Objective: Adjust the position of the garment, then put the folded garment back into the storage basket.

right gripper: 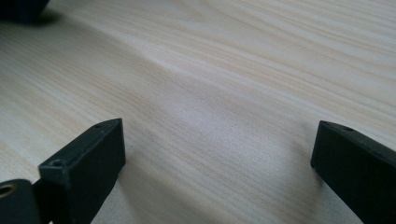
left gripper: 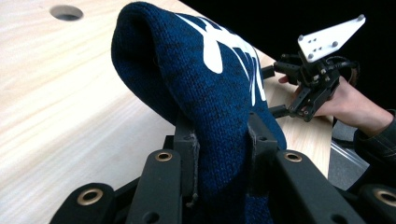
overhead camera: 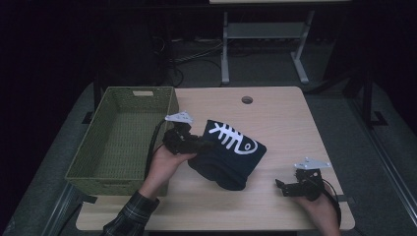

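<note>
A dark blue knitted garment [overhead camera: 228, 155] with a white fishbone print lies bunched near the middle of the wooden table [overhead camera: 275, 118]. My left gripper [overhead camera: 199, 146] is shut on its left edge; in the left gripper view the blue knit [left gripper: 210, 84] is pinched between the two black jaws and rises ahead of them. My right gripper [overhead camera: 281, 187] rests low at the table's front right, apart from the garment, with its jaws spread wide over bare wood [right gripper: 219, 107]. The right gripper [left gripper: 275, 91] is also seen beyond the garment in the left gripper view.
A green woven basket [overhead camera: 105, 167] stands at the table's left side, just left of my left hand. A round cable hole [overhead camera: 247, 100] sits near the table's far edge. Metal legs of another table [overhead camera: 225, 49] stand on the floor behind.
</note>
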The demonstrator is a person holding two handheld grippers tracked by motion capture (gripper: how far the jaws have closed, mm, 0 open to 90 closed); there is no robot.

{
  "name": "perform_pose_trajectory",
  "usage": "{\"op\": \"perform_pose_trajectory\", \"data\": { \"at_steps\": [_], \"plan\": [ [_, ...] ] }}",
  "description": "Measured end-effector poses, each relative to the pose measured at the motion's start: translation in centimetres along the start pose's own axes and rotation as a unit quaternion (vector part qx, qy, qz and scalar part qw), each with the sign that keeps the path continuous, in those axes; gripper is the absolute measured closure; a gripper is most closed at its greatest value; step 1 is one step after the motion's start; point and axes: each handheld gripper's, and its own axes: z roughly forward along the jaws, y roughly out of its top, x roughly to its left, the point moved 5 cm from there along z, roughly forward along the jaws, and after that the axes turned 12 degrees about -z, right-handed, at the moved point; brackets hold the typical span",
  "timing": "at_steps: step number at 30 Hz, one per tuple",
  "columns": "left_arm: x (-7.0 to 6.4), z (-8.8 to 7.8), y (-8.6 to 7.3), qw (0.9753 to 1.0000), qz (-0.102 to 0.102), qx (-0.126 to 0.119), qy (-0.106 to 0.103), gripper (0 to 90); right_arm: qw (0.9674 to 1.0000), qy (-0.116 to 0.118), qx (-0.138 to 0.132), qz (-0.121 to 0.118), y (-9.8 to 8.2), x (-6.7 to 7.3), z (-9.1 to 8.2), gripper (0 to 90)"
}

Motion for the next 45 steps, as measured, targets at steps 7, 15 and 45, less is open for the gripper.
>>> {"op": "perform_pose_trajectory", "data": {
  "at_steps": [7, 15, 45],
  "plan": [
    [1.0, -2.2, 0.6, 0.9997, -0.009, -0.023, 0.005, 71.3, 1.0000, 0.000, 0.000, 0.000, 0.0, 0.0, 0.0, 2.8],
    [1.5, -4.5, 1.1, 0.9990, -0.012, -0.041, 0.008, 71.4, 1.0000, 0.000, 0.000, 0.000, 0.0, 0.0, 0.0, 2.8],
    [4.2, -15.2, 3.2, 0.9944, -0.037, -0.077, 0.063, 71.3, 1.0000, -0.002, 0.000, 0.002, 0.0, 0.0, 0.0, 2.8]
  ]
}}
